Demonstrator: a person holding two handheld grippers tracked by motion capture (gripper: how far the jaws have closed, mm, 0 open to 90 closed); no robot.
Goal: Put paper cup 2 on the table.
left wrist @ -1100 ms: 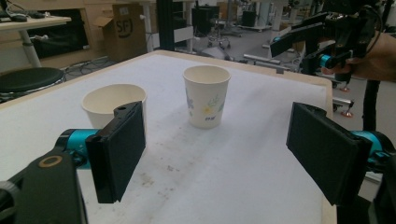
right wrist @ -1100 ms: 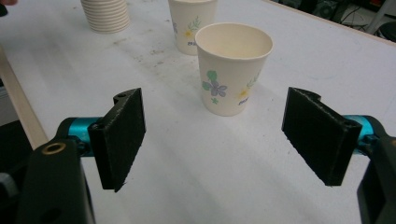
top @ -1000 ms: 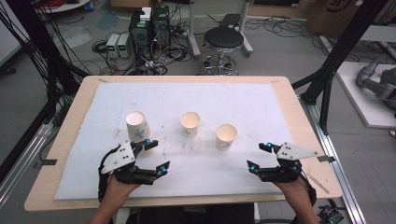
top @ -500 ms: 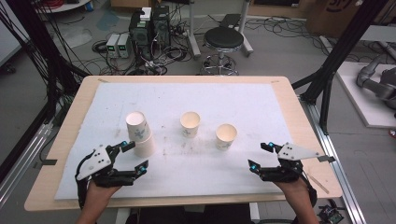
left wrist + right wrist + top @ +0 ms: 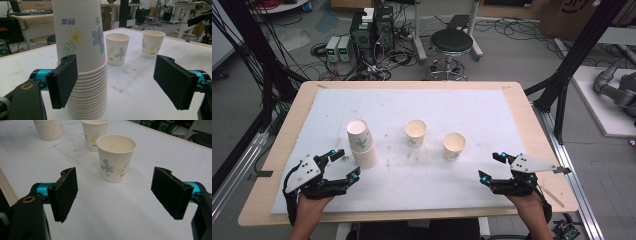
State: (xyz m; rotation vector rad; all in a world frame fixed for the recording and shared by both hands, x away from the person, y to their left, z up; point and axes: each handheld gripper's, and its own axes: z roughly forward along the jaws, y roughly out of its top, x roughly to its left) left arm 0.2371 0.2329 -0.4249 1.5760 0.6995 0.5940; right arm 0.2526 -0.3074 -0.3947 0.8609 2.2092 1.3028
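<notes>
Paper cup stack (image 5: 80,57) just beyond left hand-held gripper (image 5: 117,82)

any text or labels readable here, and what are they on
Blue print near the top of the stack of cups: too blurred to read.
Small blue marks on the middle cup: too small to read.
"MA" on the right cup, cut off at its edge.
Dark lettering on the cardboard box: cropped, unreadable.

The cup stack (image 5: 362,145) stands just ahead of the left gripper (image 5: 343,164), partly between its open jaws. 2 single cups (image 5: 416,133) (image 5: 454,146) stand apart, leaving gaps between them. Bare mat (image 5: 422,185) lies before the right gripper (image 5: 492,167).
</notes>
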